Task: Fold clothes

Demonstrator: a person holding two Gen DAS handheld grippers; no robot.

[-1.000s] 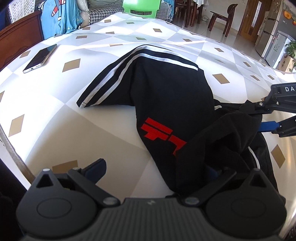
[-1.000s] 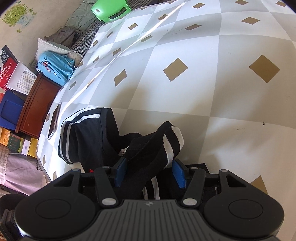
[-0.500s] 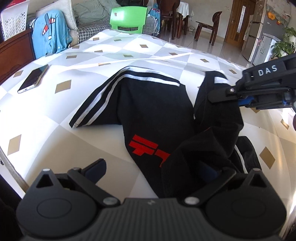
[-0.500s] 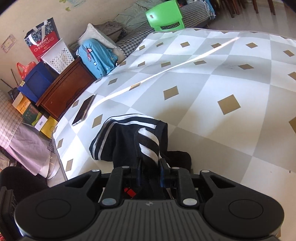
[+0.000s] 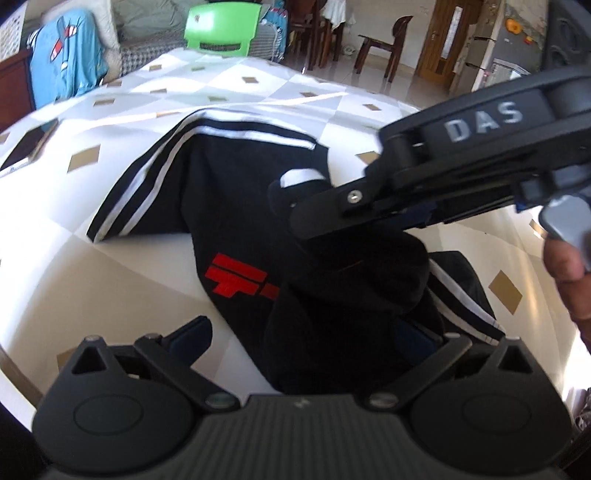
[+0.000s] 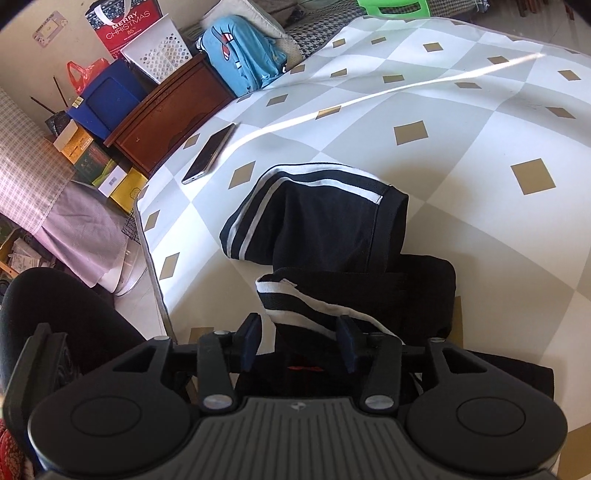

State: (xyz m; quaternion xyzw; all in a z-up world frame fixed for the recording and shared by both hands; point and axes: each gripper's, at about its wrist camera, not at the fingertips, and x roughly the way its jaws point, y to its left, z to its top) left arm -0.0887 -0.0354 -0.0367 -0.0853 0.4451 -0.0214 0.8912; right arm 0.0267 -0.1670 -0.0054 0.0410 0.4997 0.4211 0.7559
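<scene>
A black garment point(image 5: 240, 206) with white side stripes and a red logo point(image 5: 236, 277) lies half folded on the diamond-patterned table point(image 5: 110, 280). My left gripper point(image 5: 301, 336) stands wide open at its near edge. Bunched black cloth covers its right finger. My right gripper point(image 5: 306, 218) reaches in from the right above the folded-over part. In the right wrist view the jaws of the right gripper point(image 6: 299, 343) are opening. The striped end point(image 6: 295, 295) of the garment point(image 6: 325, 229) lies loosely between them, and the pads do not press on it.
A phone point(image 6: 208, 153) lies on the table point(image 6: 480, 147) to the left of the garment. Beyond the table edge are a wooden cabinet point(image 6: 166, 110), a light blue garment point(image 6: 240, 59) and a green chair point(image 5: 221, 31). A person's hand point(image 5: 565, 273) holds the right gripper.
The right gripper shut on the striped end, carried it left over the black garment, and its jaws have since spread apart. The left gripper has stayed wide open in about the same spot.
</scene>
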